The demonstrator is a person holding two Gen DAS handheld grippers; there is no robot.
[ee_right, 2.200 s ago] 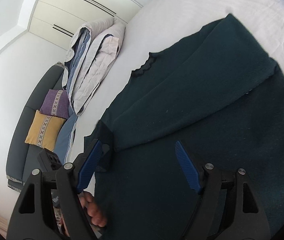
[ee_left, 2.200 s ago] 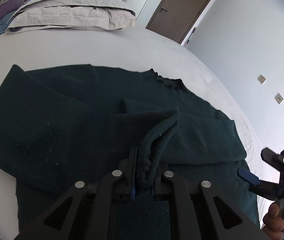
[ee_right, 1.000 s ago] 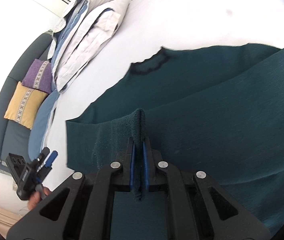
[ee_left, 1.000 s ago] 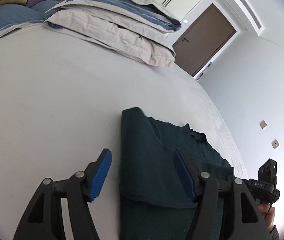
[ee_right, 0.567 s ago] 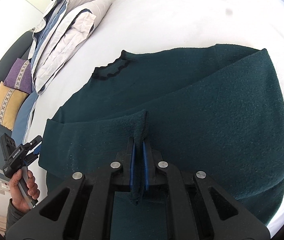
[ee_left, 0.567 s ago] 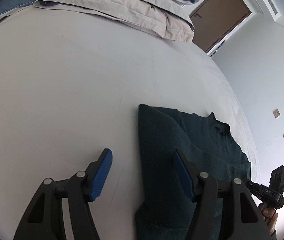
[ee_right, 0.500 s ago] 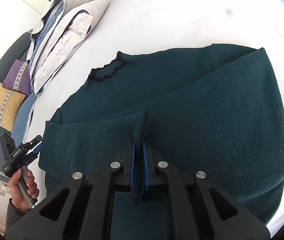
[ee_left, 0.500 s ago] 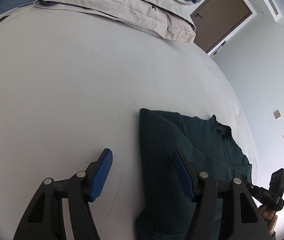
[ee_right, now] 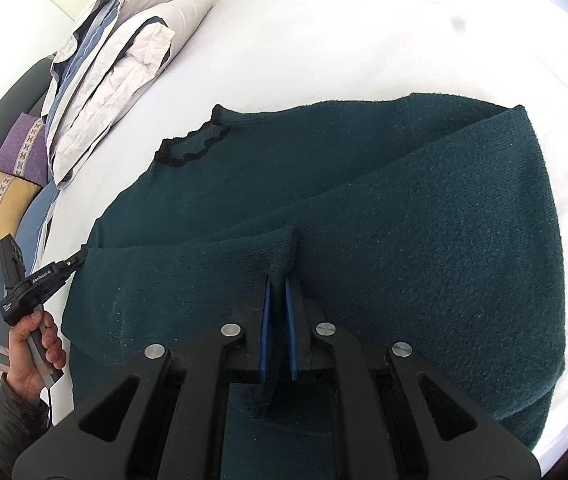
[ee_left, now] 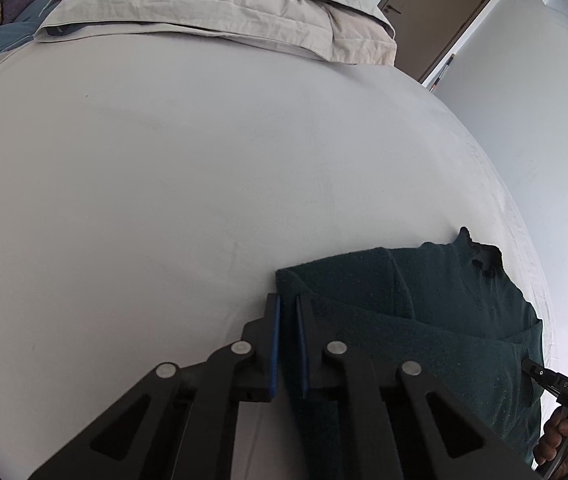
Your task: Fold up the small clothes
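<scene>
A dark green sweater (ee_right: 424, 240) lies spread and partly folded on the white bed (ee_right: 344, 40), its black-trimmed neckline (ee_right: 193, 146) toward the stacked pillows (ee_right: 115, 64). The right hand-held gripper (ee_right: 277, 280) is clenched on a raised fold of the sweater near its middle, the knit pinched up between the blue pads. The left hand-held gripper (ee_left: 287, 300) sits at the sweater's left corner (ee_left: 296, 276), its jaws closing, with the edge of the knit between the pads. In the right wrist view a hand (ee_right: 35, 344) grips the left tool's handle beside the sweater's edge.
</scene>
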